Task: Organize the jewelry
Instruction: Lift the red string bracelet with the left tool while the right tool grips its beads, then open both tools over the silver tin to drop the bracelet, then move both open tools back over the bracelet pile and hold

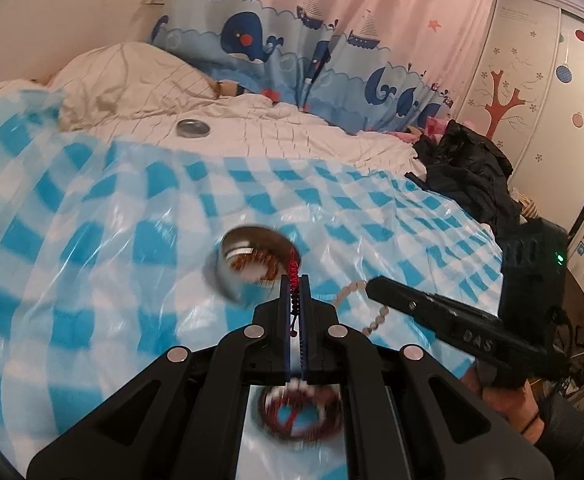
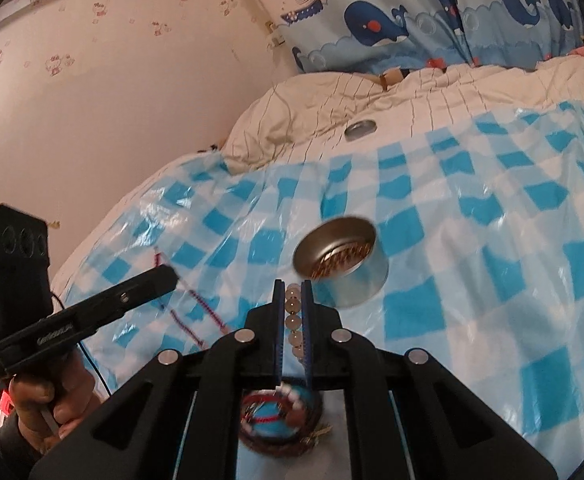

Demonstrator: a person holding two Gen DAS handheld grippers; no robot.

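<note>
My left gripper is shut on a red braided bracelet just in front of a round metal tin that holds a brown bracelet. My right gripper is shut on a pale bead bracelet near the same tin. In the left wrist view the bead bracelet hangs from the right gripper. In the right wrist view the red bracelet hangs from the left gripper. A pile of bracelets lies below the fingers, also in the left wrist view.
All sits on a blue and white checked plastic sheet over a bed. A metal tin lid lies on the cream quilt further back. A pillow and whale curtain are behind. Black clothes lie at right.
</note>
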